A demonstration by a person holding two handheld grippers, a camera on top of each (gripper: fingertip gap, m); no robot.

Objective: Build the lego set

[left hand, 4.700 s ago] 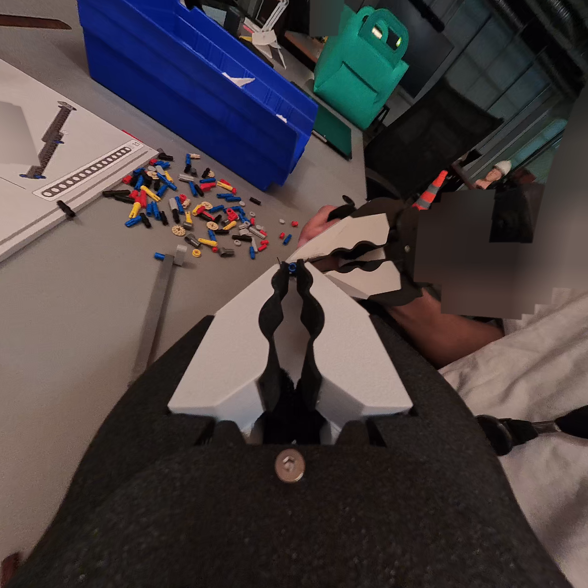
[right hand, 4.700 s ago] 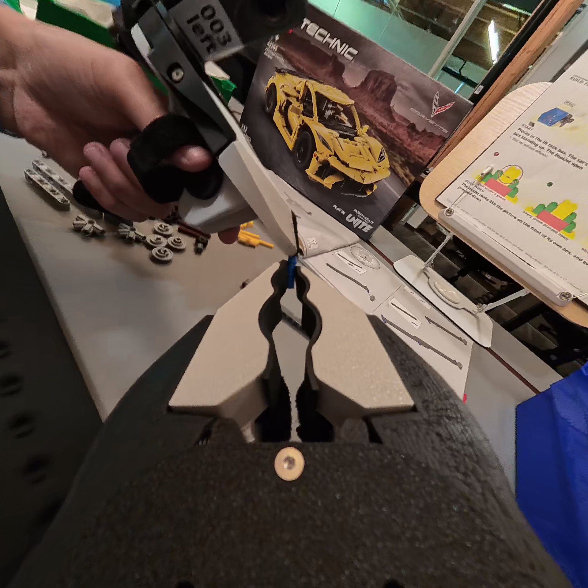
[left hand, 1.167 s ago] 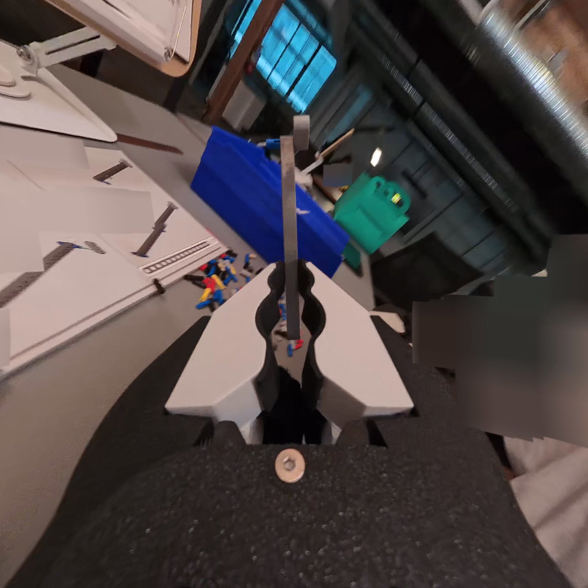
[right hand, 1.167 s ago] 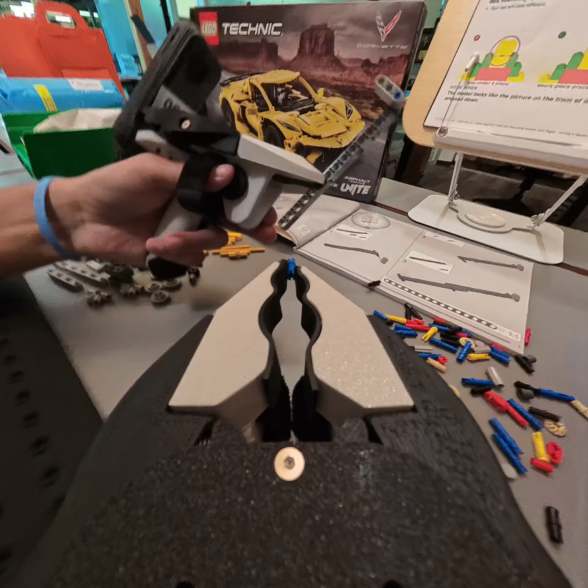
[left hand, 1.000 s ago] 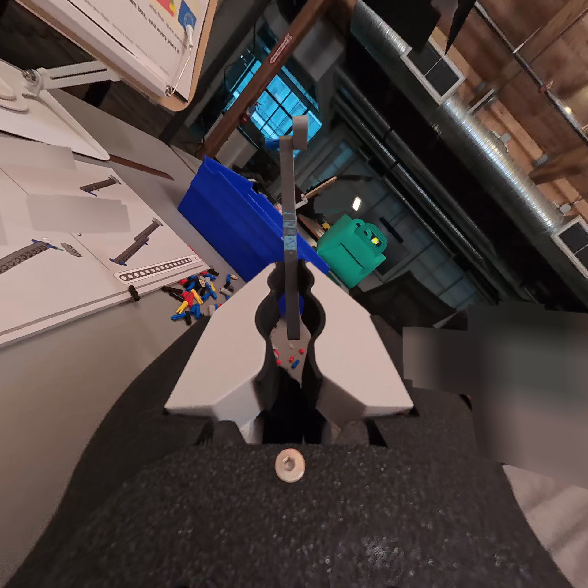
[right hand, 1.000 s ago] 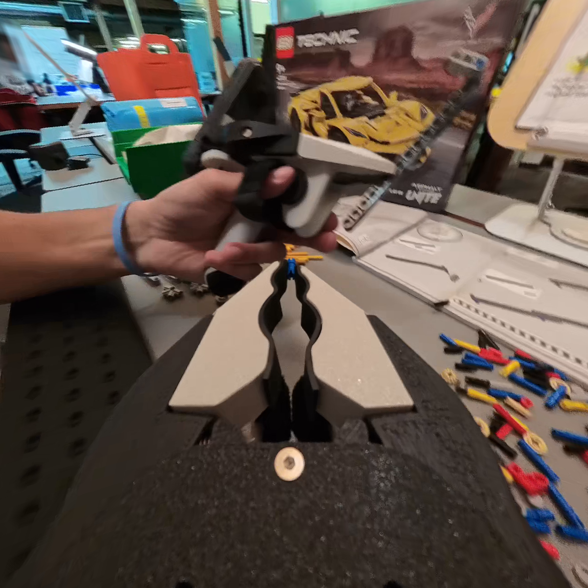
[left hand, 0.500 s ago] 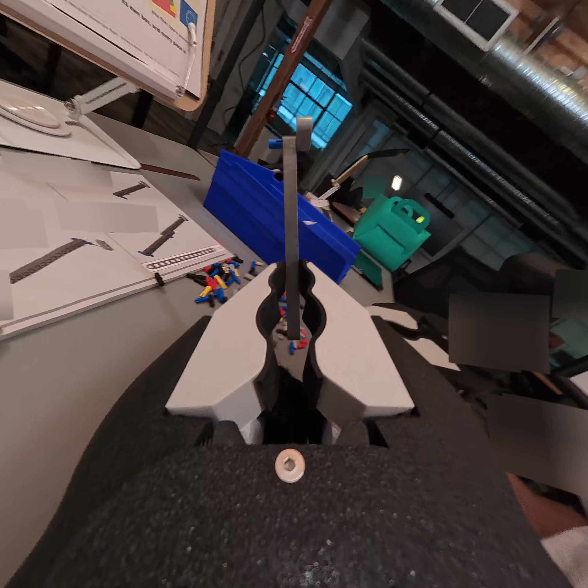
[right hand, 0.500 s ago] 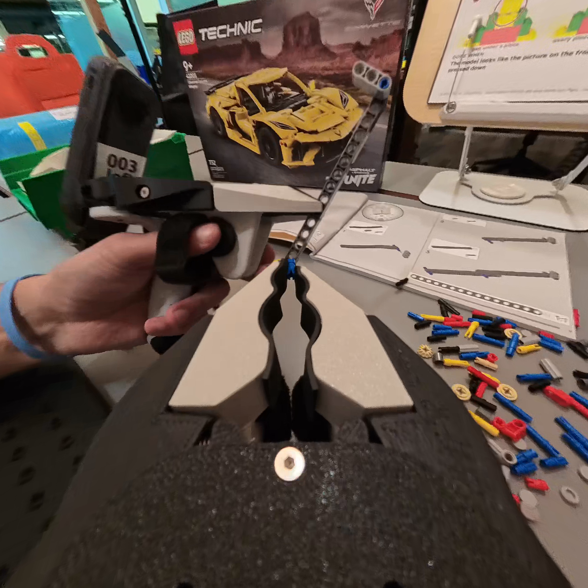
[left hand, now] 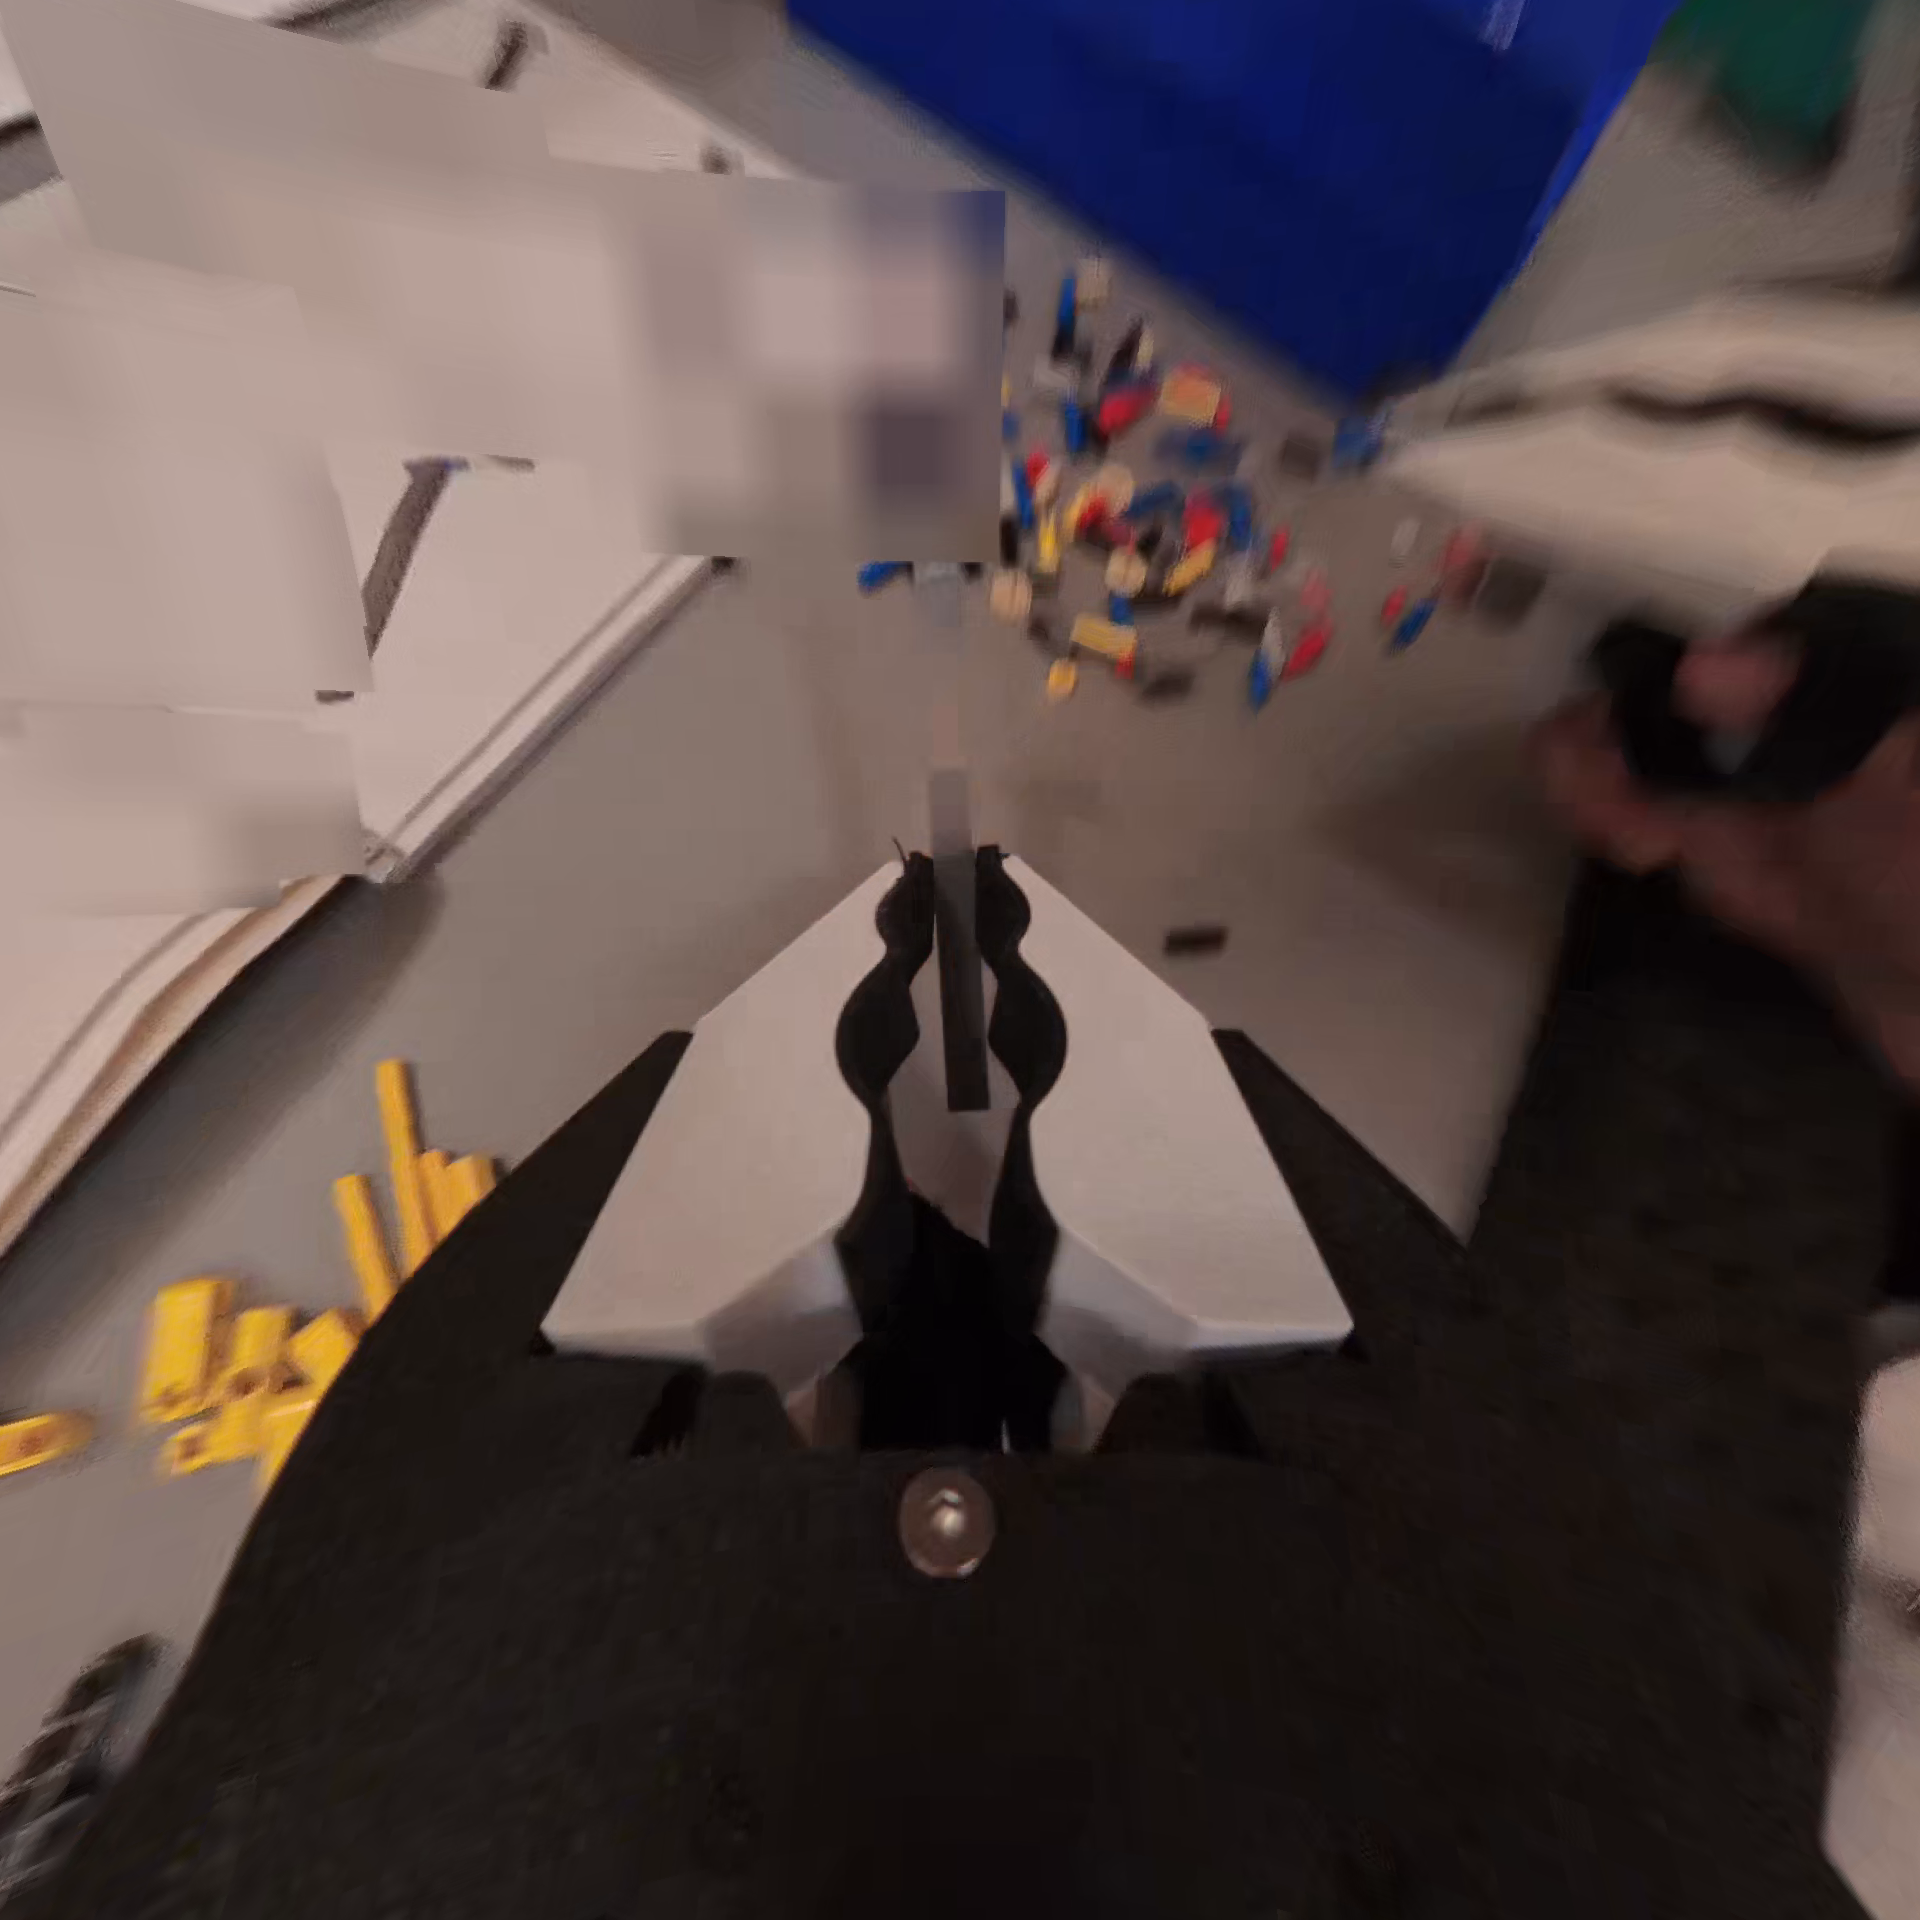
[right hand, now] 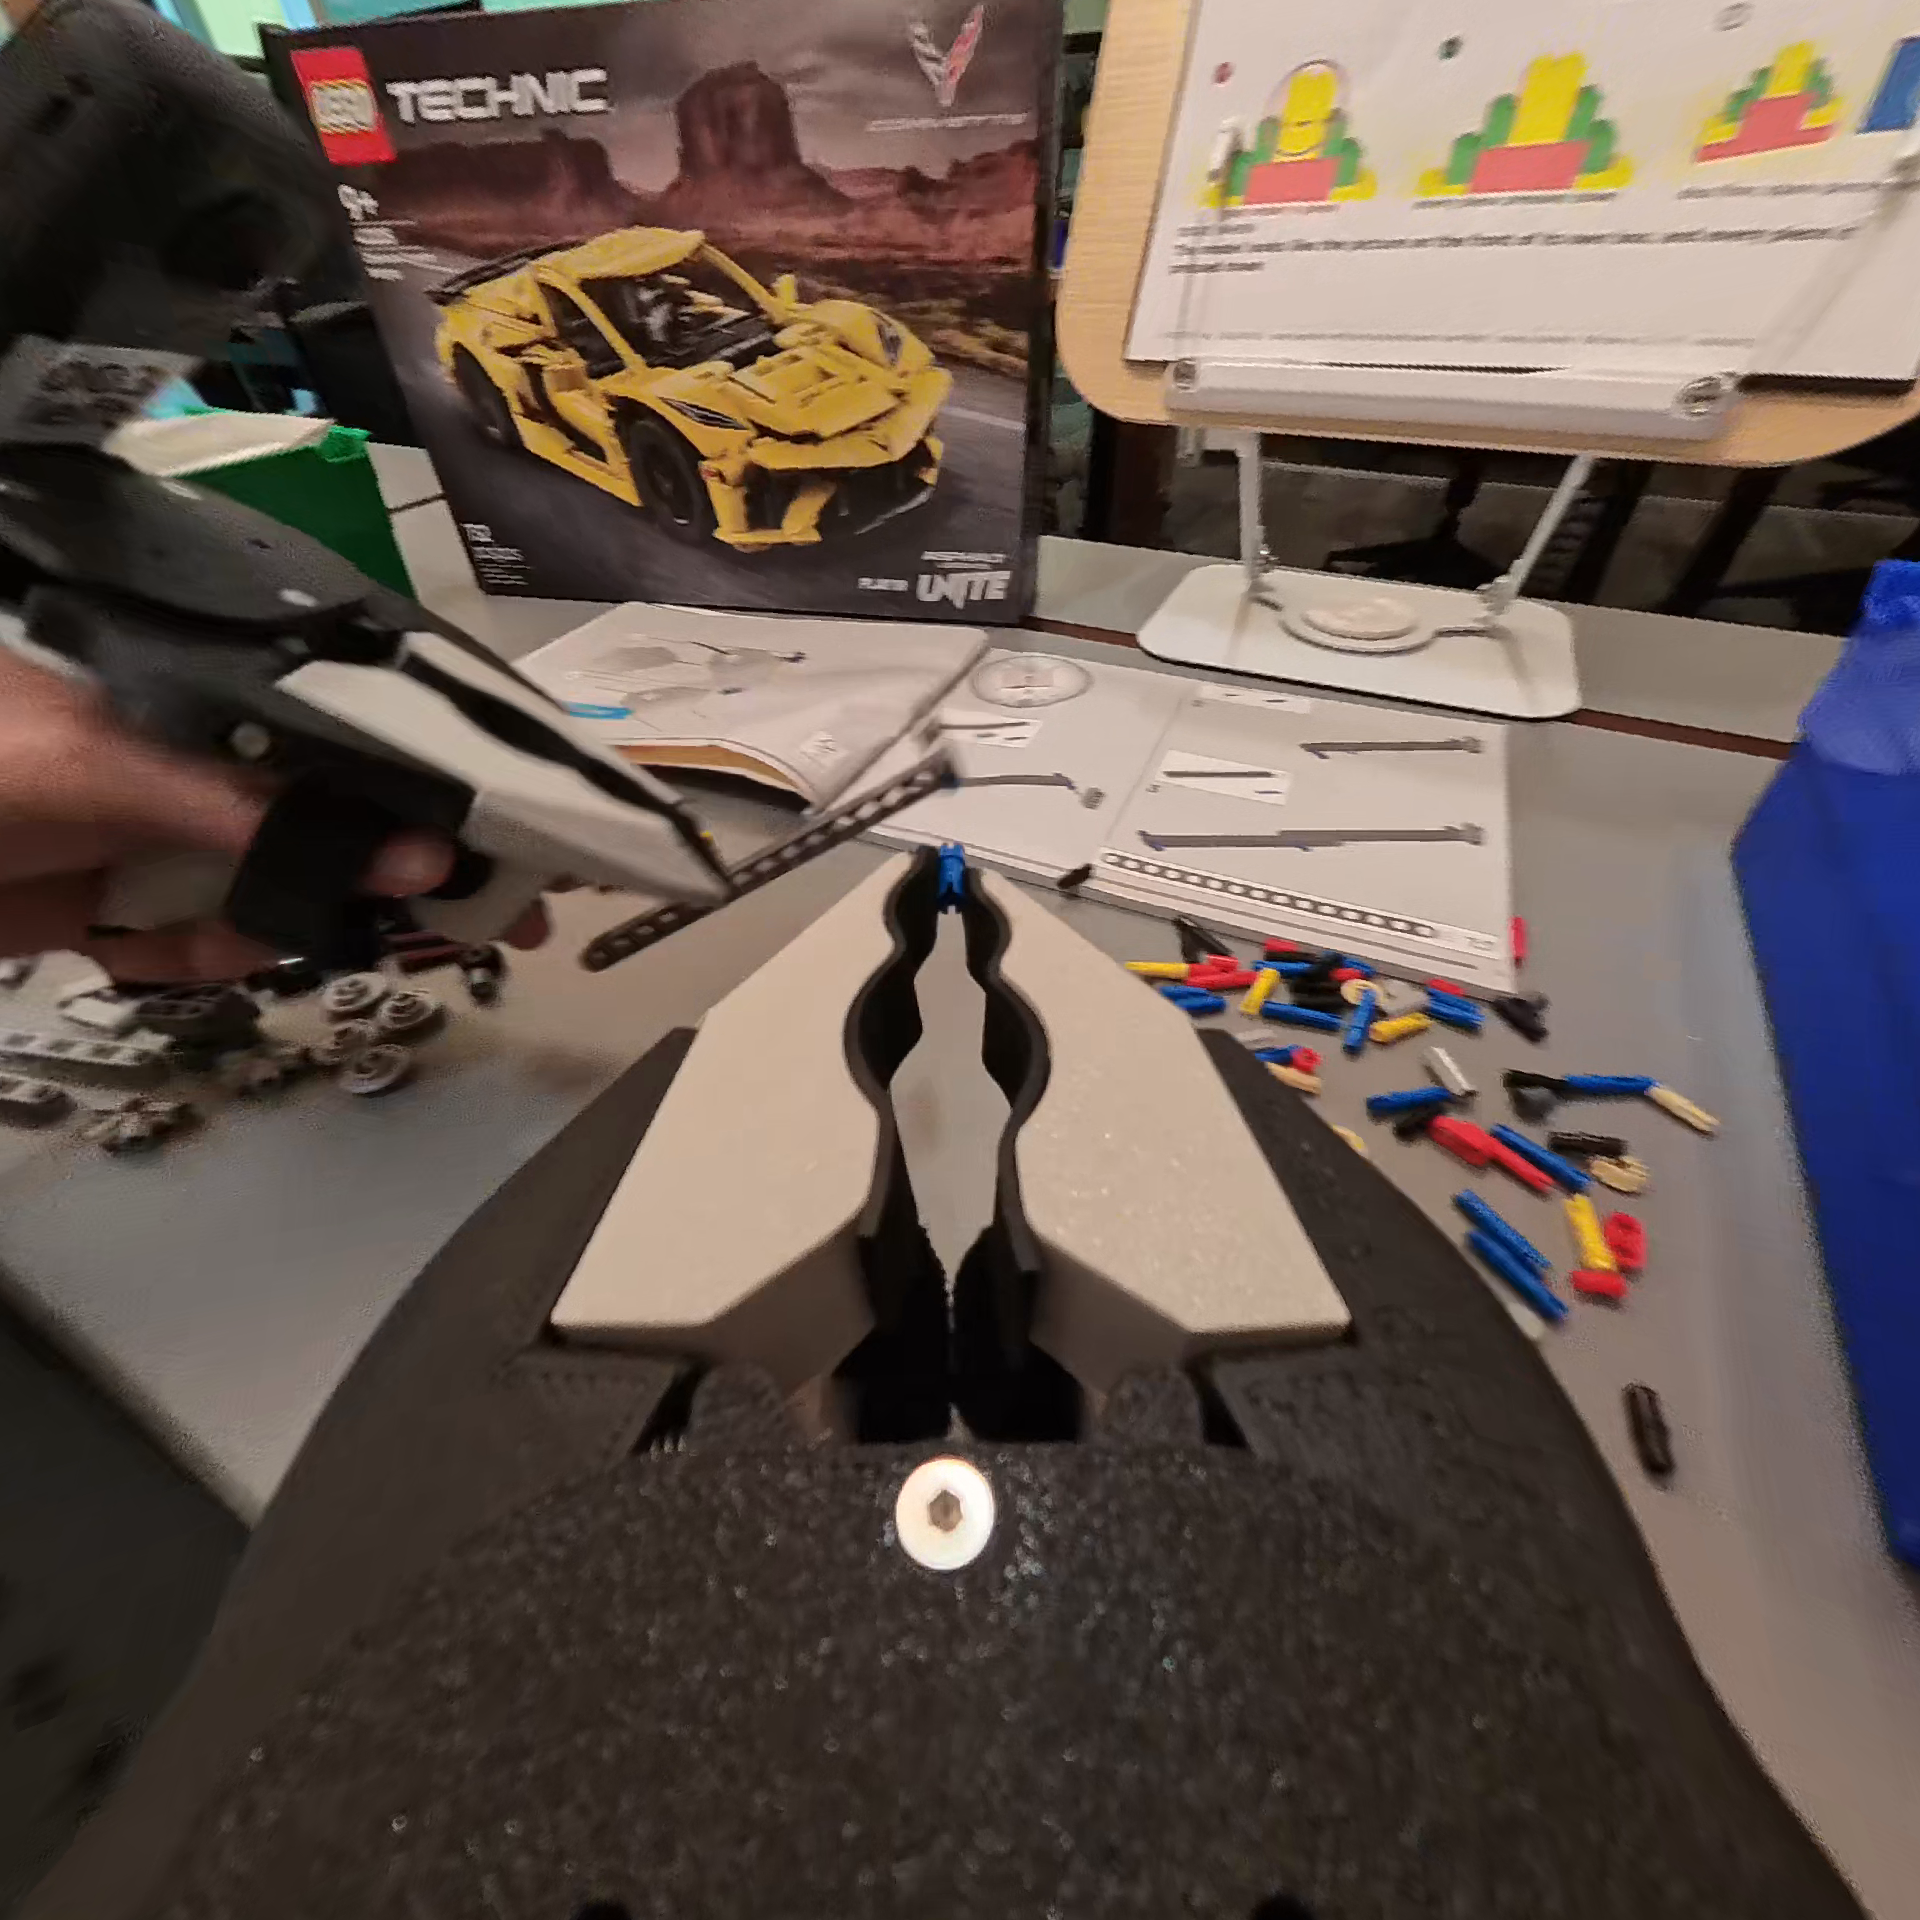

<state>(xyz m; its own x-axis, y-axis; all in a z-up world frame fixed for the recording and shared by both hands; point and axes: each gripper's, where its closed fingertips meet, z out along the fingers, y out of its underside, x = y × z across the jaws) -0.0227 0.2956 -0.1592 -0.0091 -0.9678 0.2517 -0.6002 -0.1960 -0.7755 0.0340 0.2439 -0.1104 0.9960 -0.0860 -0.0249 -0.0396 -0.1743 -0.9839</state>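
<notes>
Only the right wrist view is showing the printed set box (right hand: 707, 343); right tool (right hand: 948, 878) is pinching a blue pin (right hand: 948, 871), left tool (left hand: 954, 862) is clamping a grey beam (left hand: 958, 977)

Workshop bench: blue parts bin (right hand: 1839, 935), instruction stand (right hand: 1351, 634).

Blue bin (right hand: 1849, 935) at right edge of the grey bench (right hand: 260, 1226), also visible, blurred, at top of the left wrist view. Document stand (right hand: 1361, 623): flat white base on the bench, two thin struts up to a tilted wooden board (right hand: 1101, 312) with a printed sheet (right hand: 1507, 177) held along its bottom edge by a white bar. Green box (right hand: 312, 488) behind, far left, partly hidden. Background beyond the bench dark and unclear.
</notes>
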